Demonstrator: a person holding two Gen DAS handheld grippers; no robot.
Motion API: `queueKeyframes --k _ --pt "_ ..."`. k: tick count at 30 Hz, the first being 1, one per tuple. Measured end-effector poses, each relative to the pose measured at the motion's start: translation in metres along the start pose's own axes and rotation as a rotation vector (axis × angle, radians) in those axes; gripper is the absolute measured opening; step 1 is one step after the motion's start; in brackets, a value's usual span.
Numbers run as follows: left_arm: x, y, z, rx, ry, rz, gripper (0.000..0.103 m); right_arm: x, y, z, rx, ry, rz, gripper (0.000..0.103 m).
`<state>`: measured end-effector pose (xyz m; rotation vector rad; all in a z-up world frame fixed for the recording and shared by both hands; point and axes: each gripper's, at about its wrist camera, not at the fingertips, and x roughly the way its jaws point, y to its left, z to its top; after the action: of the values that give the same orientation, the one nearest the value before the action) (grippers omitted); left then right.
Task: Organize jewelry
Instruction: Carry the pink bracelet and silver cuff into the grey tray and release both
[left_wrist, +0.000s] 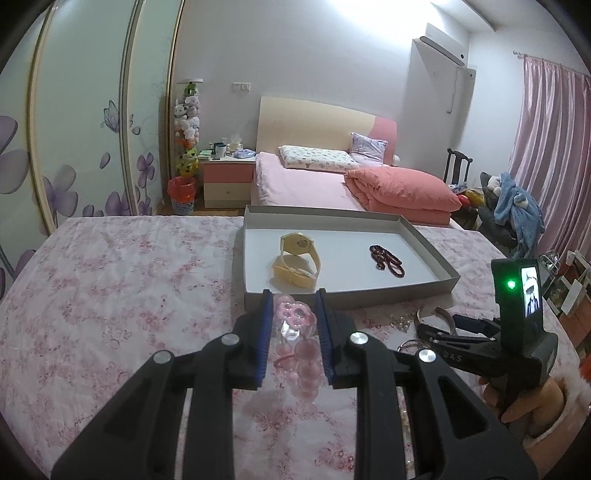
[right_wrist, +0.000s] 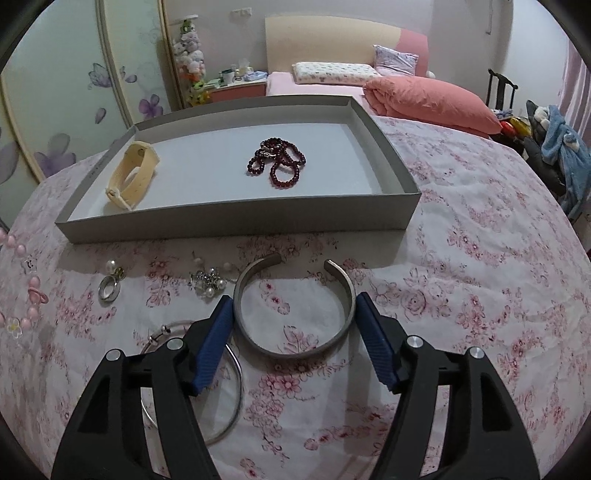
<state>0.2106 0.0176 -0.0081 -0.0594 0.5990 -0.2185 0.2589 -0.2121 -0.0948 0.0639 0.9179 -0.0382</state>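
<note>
My left gripper (left_wrist: 293, 308) is shut on a pink bead bracelet (left_wrist: 295, 321) with a flower charm, and its beads hang down between the blue pads. Just beyond it lies a grey tray (left_wrist: 351, 295) holding a yellow watch (left_wrist: 295, 258) and a dark red bead necklace (left_wrist: 386, 260). My right gripper (right_wrist: 293, 306) stands open over the floral cloth. Its pads straddle a silver cuff bangle (right_wrist: 295, 347) without pressing on it. The same tray (right_wrist: 240, 221), watch (right_wrist: 129, 177) and necklace (right_wrist: 277, 160) lie behind the cuff.
A thin silver bangle (right_wrist: 229, 398) lies partly under the right gripper's left finger. A pearl ring (right_wrist: 109, 288) and pearl earrings (right_wrist: 207, 282) lie in front of the tray. Pink beads (right_wrist: 31, 295) show at the left edge. A bed with a pink quilt (left_wrist: 402, 188) stands behind.
</note>
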Motion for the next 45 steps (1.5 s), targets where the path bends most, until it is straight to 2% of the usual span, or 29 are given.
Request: queueKeyframes --k 2,5,8,17,19,21,28,33,45 --pt "0.000 0.000 0.000 0.001 0.002 0.000 0.023 0.000 0.002 0.002 0.019 0.010 -0.003 0.068" --pt "0.001 0.000 -0.001 0.001 0.004 -0.001 0.023 -0.001 0.001 0.004 0.053 0.008 0.010 0.078" --pt "0.002 0.000 -0.002 0.000 0.007 0.000 0.023 0.001 0.006 0.004 0.042 0.005 -0.015 0.079" --pt "0.003 0.002 -0.003 -0.001 0.008 0.001 0.023 0.002 0.004 0.001 0.039 -0.001 -0.073 0.078" --pt "0.003 0.002 -0.003 -0.001 0.009 0.002 0.023 0.002 0.003 0.001 0.037 -0.001 -0.070 0.078" --pt "0.003 0.002 -0.003 0.000 0.008 0.002 0.023 0.001 0.004 0.001 0.026 -0.005 -0.042 0.067" --pt "0.000 0.003 -0.004 -0.001 -0.002 0.000 0.023 -0.005 -0.001 -0.004 0.035 -0.023 -0.007 0.067" --pt "-0.004 0.002 -0.006 0.000 -0.014 -0.006 0.023 -0.027 -0.002 -0.007 0.031 -0.122 0.019 0.067" --pt "-0.020 -0.014 -0.009 0.028 -0.062 -0.006 0.023 -0.101 0.011 -0.011 -0.018 -0.452 0.065 0.067"
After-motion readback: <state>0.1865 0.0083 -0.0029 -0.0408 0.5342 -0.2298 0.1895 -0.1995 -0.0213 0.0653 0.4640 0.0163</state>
